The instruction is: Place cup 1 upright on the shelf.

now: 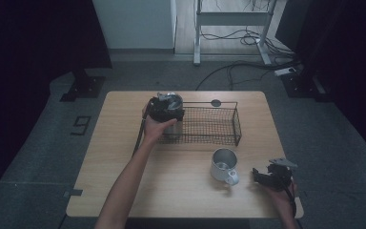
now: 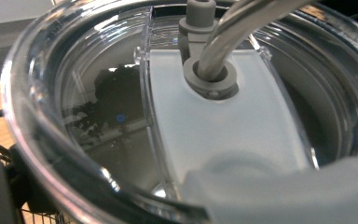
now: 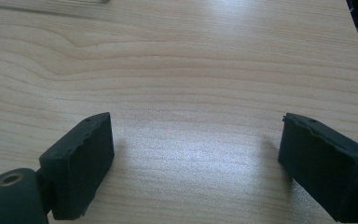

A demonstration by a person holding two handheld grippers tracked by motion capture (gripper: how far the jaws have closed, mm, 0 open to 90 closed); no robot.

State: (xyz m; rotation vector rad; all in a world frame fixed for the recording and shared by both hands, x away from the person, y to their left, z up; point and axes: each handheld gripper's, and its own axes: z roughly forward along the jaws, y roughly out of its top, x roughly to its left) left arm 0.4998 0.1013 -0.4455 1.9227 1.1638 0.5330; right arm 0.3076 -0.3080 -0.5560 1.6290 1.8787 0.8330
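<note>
the left gripper [image 1: 167,109] sits at the left end of the wire basket [image 1: 228,125], on top of a tumbler [image 1: 174,102] with a clear lid [image 2: 98,116]. in the left gripper view the lid lies directly beneath the camera, with a frosted slider [image 2: 223,126] and a metal straw [image 2: 233,37] passing through its grey grommet; the straw leans toward the upper right of that view. the tumbler stands upright, long axis vertical, at the basket's left end, near the far left part of the table [image 1: 124,157]. whether this gripper is spread or pinching the tumbler cannot be told.

the right gripper [image 1: 259,175] rests near the right front corner of the table, close to both the right edge and the front edge. it is spread, with bare wood between the two jaws and nothing gripped. a metal mug [image 1: 224,164] stands upright just left of it, mouth up, handle pointing toward the front right. open table runs along the whole front left area and between the mug and the basket.
</note>
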